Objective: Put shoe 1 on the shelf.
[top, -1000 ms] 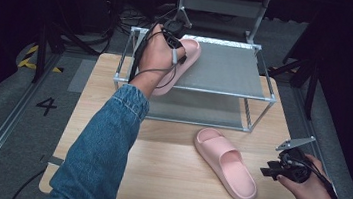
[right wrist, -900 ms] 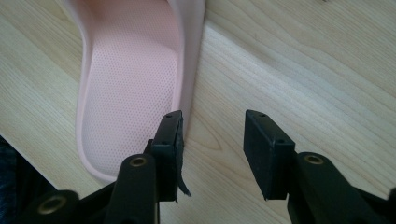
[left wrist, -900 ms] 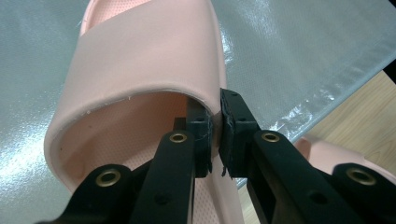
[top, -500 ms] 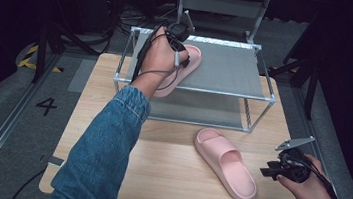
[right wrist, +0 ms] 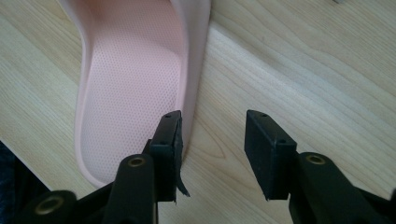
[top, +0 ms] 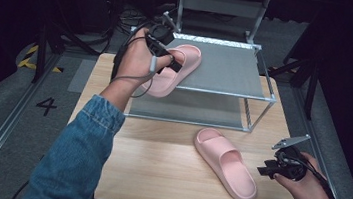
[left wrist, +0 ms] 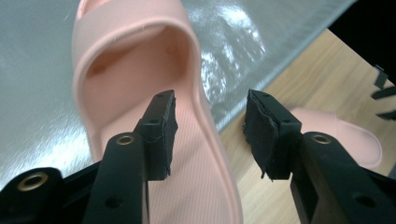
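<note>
Slipper lies on the rack's top shelf, heel overhanging; your left gripper has just been opening, jaws now apart astride its rim, not pressing.

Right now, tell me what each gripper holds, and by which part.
Nothing is held. The left gripper has just been opening, its jaws astride the side rim of the slipper on the shelf without pressing. The right gripper stands open beside the slipper on the table.
</note>
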